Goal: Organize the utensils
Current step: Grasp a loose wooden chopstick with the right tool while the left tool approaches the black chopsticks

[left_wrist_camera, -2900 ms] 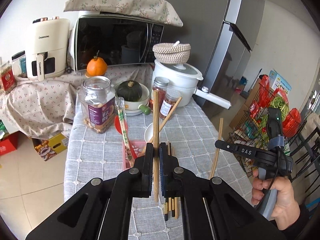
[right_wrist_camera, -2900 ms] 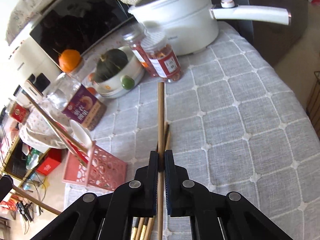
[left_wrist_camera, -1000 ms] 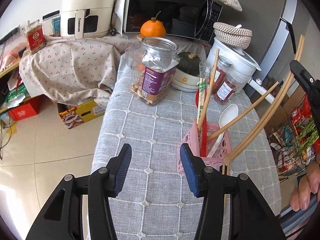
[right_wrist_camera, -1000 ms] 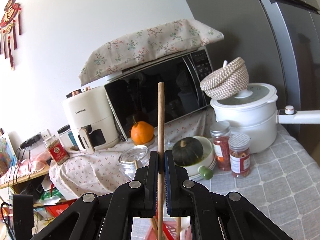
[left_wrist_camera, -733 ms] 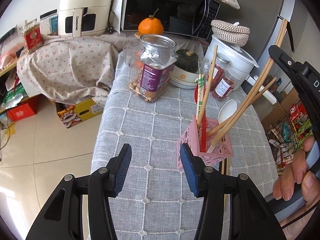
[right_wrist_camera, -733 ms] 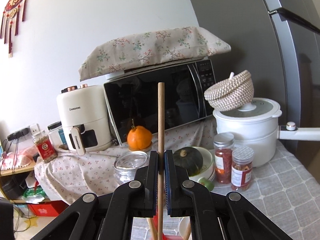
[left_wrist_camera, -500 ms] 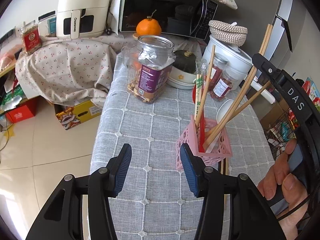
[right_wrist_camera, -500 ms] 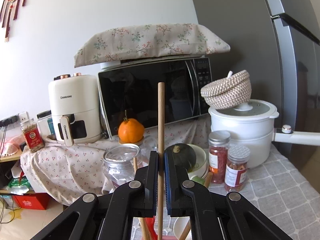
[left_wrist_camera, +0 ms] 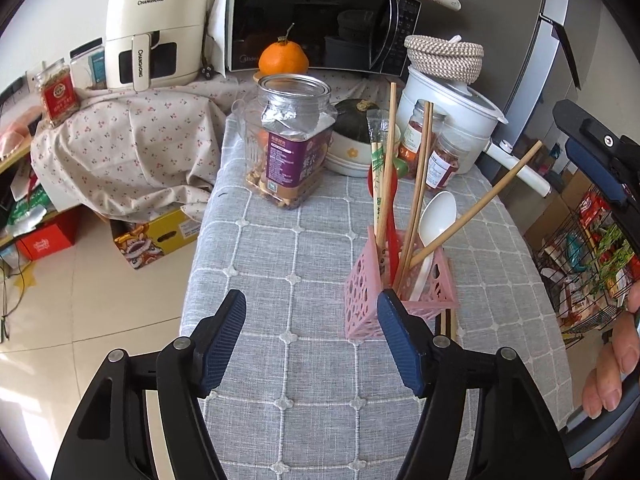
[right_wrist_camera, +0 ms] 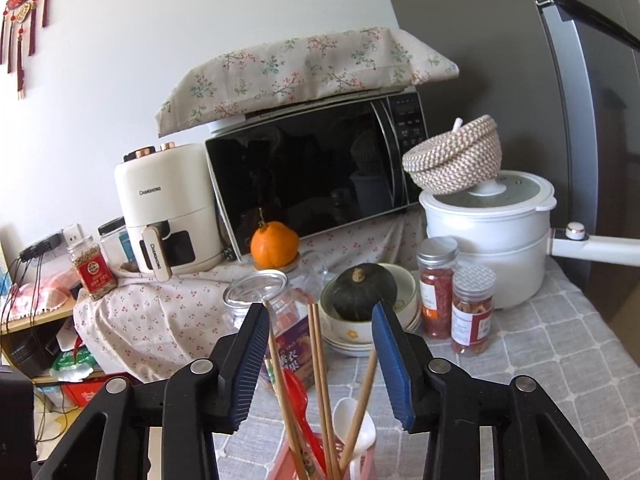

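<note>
the chopsticks (right_wrist_camera: pixel 318 376) stand in the pink basket (left_wrist_camera: pixel 362 304) on the grey tablecloth (left_wrist_camera: pixel 280 240), with a white spoon (left_wrist_camera: pixel 436 216). the right gripper (right_wrist_camera: pixel 320 364) is opening above them, touching nothing. the left gripper (left_wrist_camera: pixel 312 340) is opening wide beside the basket, empty

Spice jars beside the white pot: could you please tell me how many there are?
2. The taller jar stands beside the bowl holding the squash. The shorter jar stands just right of it, before the white pot. None appears hidden.
</note>
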A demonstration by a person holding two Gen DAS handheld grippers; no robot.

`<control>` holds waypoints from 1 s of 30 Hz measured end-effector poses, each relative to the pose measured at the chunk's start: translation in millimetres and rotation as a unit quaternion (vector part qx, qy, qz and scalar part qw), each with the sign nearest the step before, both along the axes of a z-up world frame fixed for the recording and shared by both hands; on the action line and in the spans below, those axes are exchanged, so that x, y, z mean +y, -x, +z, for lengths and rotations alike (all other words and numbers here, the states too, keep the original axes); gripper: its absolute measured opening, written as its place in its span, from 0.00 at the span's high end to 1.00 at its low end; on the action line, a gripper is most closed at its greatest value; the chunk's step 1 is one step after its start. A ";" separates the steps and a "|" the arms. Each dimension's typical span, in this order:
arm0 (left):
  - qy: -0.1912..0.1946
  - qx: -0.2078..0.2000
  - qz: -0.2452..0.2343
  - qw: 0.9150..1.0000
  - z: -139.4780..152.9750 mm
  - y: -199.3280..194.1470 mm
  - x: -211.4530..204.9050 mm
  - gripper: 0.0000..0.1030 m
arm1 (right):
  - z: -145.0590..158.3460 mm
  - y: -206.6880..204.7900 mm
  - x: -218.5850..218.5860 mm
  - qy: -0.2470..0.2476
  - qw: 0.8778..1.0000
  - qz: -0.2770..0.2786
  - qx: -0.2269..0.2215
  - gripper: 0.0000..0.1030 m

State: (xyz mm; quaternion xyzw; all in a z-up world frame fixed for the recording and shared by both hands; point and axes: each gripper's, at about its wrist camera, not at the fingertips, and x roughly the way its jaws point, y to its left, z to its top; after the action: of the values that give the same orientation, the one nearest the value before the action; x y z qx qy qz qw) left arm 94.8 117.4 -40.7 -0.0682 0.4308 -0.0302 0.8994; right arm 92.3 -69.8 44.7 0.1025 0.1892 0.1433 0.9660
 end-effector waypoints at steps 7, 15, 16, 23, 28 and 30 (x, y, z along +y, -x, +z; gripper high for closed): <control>-0.012 0.006 -0.013 1.000 -3.6 1.8 -22.2 0.23 | -5.1 12.1 -36.0 0.017 0.999 0.004 0.050 0.38; -0.032 0.032 -0.038 0.998 -18.7 1.2 -52.1 0.21 | -32.5 4.7 -64.5 0.030 0.990 0.001 0.138 0.27; -0.035 0.037 -0.040 0.998 -21.9 0.5 -54.7 0.21 | -37.7 2.1 -67.0 0.031 0.988 0.000 0.151 0.27; -0.042 0.079 -0.053 0.995 -44.2 -7.0 -66.8 0.21 | -86.3 -23.5 -74.8 0.057 0.964 -0.005 0.261 0.25; -0.050 0.097 -0.052 0.993 -53.2 -11.4 -68.5 0.21 | -128.8 -43.3 -75.0 0.085 0.936 -0.010 0.341 0.25; -0.051 0.101 -0.052 0.992 -55.2 -13.5 -68.4 0.21 | -145.1 -50.6 -75.0 0.087 0.925 -0.011 0.370 0.25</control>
State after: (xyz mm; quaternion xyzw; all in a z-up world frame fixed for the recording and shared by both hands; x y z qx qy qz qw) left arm 108.3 49.0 -95.9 -0.0020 0.5233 -0.0481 0.8508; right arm 143.0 -144.8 -100.4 0.0654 0.5436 0.0676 0.8340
